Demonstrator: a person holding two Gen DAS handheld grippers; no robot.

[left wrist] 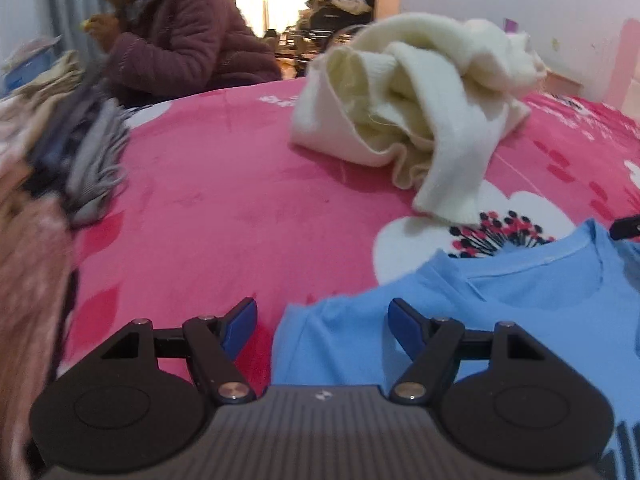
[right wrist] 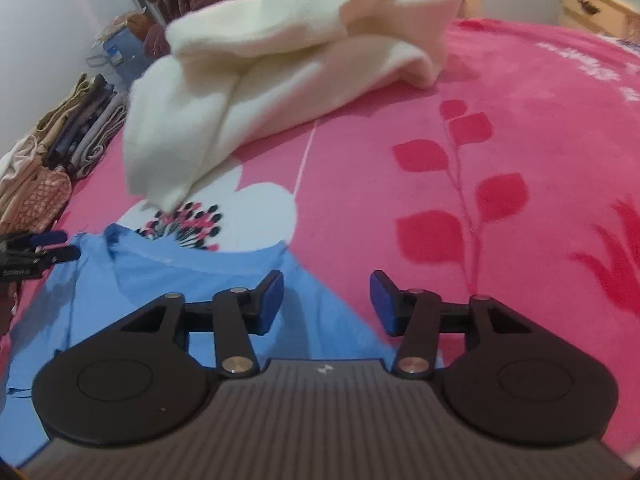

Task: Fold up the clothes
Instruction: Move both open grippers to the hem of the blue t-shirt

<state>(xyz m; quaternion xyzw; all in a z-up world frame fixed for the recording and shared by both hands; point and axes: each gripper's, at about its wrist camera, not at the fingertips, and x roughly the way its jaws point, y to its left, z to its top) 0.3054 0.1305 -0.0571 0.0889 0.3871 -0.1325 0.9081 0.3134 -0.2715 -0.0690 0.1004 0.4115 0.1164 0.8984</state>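
Observation:
A light blue T-shirt [left wrist: 500, 320] lies flat on the pink flowered blanket [left wrist: 224, 200], its neckline toward the far side. My left gripper [left wrist: 323, 320] is open just over the shirt's left shoulder edge, with nothing between its fingers. In the right wrist view the same blue T-shirt [right wrist: 192, 280] spreads at lower left, and my right gripper [right wrist: 327, 300] is open above its right shoulder edge. The left gripper's fingers [right wrist: 48, 246] show at the far left of that view. A crumpled cream sweater [left wrist: 416, 100] sits beyond the shirt.
A stack of folded clothes [right wrist: 60, 152] lines the blanket's left edge, blurred in the left wrist view. A person in a purple padded jacket [left wrist: 184, 32] sits beyond the far left corner. A wooden cabinet [right wrist: 592, 4] stands at the back right.

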